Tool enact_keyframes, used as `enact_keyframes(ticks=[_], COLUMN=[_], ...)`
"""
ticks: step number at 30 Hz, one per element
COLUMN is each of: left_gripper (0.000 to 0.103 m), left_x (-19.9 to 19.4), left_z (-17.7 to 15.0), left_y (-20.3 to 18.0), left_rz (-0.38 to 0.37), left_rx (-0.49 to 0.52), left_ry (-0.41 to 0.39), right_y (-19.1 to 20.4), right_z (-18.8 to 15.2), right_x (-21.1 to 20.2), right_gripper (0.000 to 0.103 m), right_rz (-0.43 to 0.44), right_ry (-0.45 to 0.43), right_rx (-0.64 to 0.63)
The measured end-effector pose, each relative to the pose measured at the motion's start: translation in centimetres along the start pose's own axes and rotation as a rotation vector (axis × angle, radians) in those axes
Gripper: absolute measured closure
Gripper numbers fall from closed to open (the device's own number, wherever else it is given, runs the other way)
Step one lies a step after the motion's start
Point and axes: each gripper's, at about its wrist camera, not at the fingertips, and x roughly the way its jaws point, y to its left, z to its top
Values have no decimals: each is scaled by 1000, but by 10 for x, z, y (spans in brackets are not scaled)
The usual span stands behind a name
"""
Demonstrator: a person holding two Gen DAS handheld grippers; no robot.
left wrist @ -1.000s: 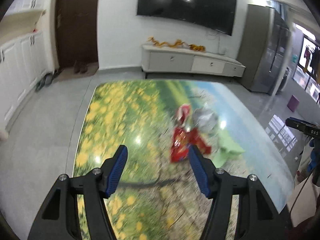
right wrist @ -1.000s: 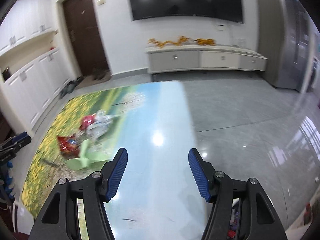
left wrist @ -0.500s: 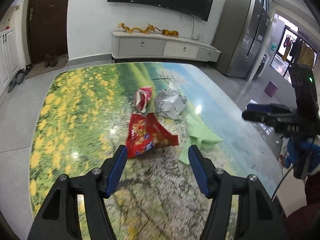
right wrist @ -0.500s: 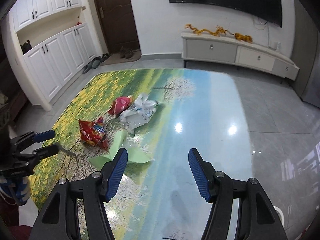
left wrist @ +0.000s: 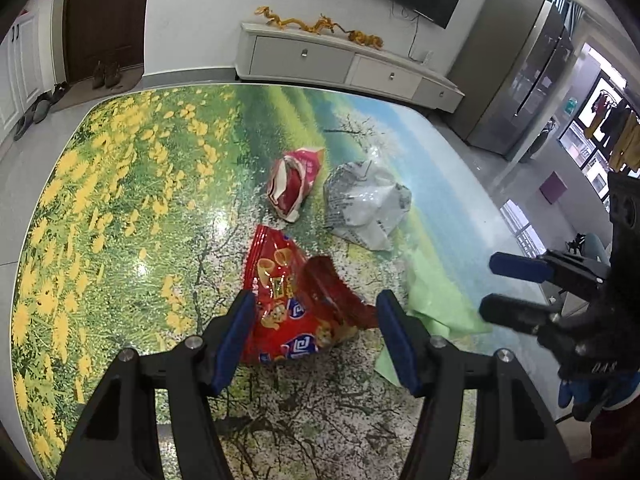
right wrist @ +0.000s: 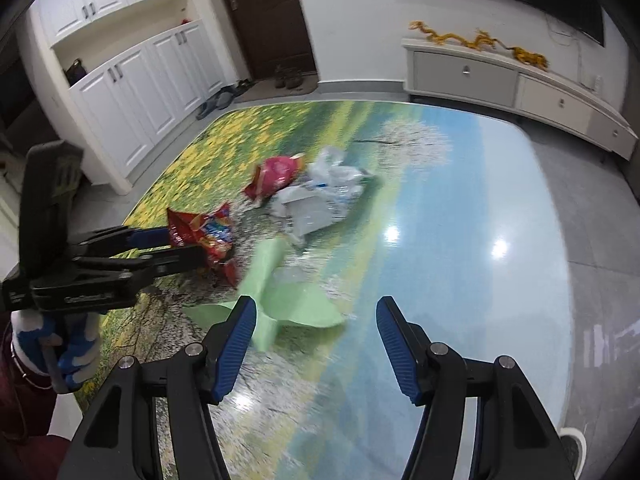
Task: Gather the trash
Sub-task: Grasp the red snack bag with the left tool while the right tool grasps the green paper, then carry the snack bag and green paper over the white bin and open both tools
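Your left gripper [left wrist: 314, 336] hangs over the red snack bag [left wrist: 298, 300] on the printed table [left wrist: 120, 208], jaws closing, the bag between them but not yet pinched. Bring the pads down onto the raised fold — not the flat film. Your right gripper [right wrist: 316, 338] is also closing, on nothing, just short of the green sheet [right wrist: 288, 300]. The small red wrapper [left wrist: 294, 184] and crumpled white bag [left wrist: 366, 204] lie beyond. No bin is in view; the right view is blurred.
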Motion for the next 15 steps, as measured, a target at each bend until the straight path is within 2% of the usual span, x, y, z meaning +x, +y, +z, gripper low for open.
enact_keyframes(ticks=[6,8,10,14,15], left_gripper=[59,68,71,83,85], left_x=[3,2,1,-1,-1], left_z=[-5,-8,-12,-22,-24], left_y=[6,9,10,9,9], left_rz=[0,-9,-12,-36,-38], left_rx=[-19,-26,-25,-26,-29], left_ry=[-2,-9,-17,-33,-37], right_y=[13,16,18,18,18], right_z=[6,5,4,0,-2], right_x=[19,24,28,33,33], right_gripper=[56,58,63,78,78], right_rz=[51,66,76,102,106], right_ry=[15,19,25,35,33], right_rx=[-24,-25,-22,-19,-22])
